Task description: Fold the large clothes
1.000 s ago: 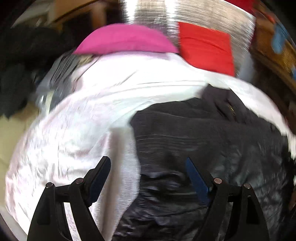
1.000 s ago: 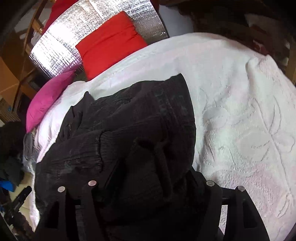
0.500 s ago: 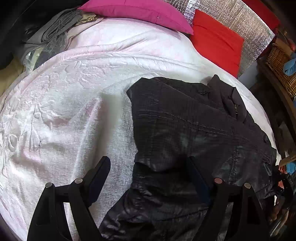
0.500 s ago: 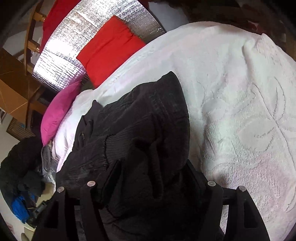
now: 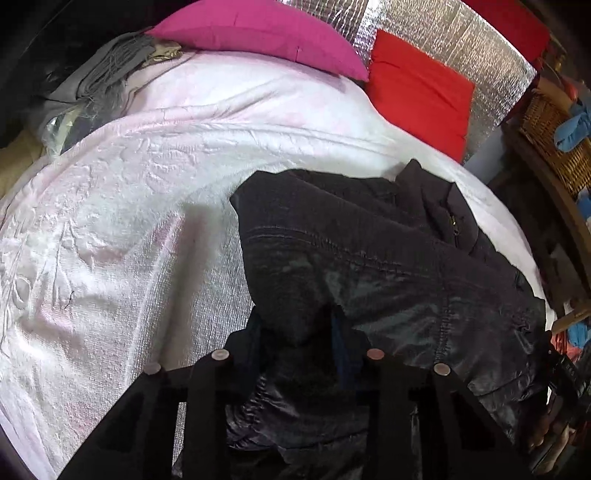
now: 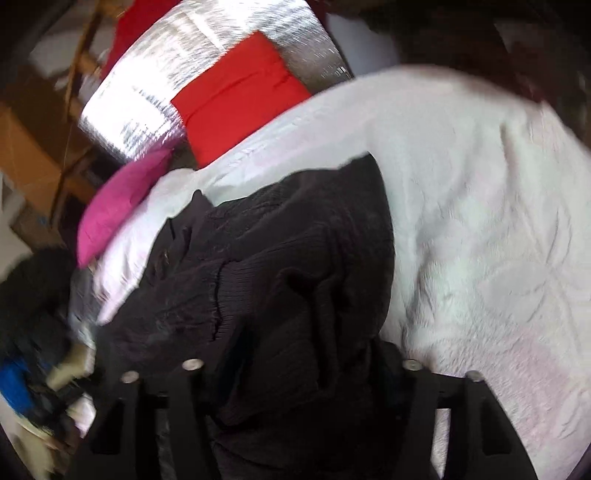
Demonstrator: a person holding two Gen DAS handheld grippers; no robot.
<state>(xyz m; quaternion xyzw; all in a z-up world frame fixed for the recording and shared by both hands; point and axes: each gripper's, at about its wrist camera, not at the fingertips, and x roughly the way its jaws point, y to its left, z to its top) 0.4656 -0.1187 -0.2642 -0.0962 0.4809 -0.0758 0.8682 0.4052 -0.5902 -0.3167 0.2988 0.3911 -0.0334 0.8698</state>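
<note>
A white bedspread (image 5: 122,236) with a raised pattern fills most of both views, running from the lower left to the upper right of the left wrist frame. On it lies the black jacket (image 5: 369,258), spread across the centre and lower right of that frame and across the centre and lower left of the right wrist frame (image 6: 280,266), where the picture is blurred. Behind the bed, at the top of each frame, stands a silver foil panel (image 5: 461,48), with a red cushion (image 5: 417,88) leaning against it and a pink cushion (image 5: 258,33) to its left. A wicker basket (image 5: 550,129) sits at the right edge of the left wrist frame.

The left gripper (image 5: 299,332), at the bottom centre, has just been closing and now pinches a fold of the jacket's hem between its jaws. The right gripper (image 6: 299,369), at the bottom centre of its frame, has also just been closing; bunched jacket cloth fills the gap between its jaws and hides the pads, so a firm clamp cannot be told.
</note>
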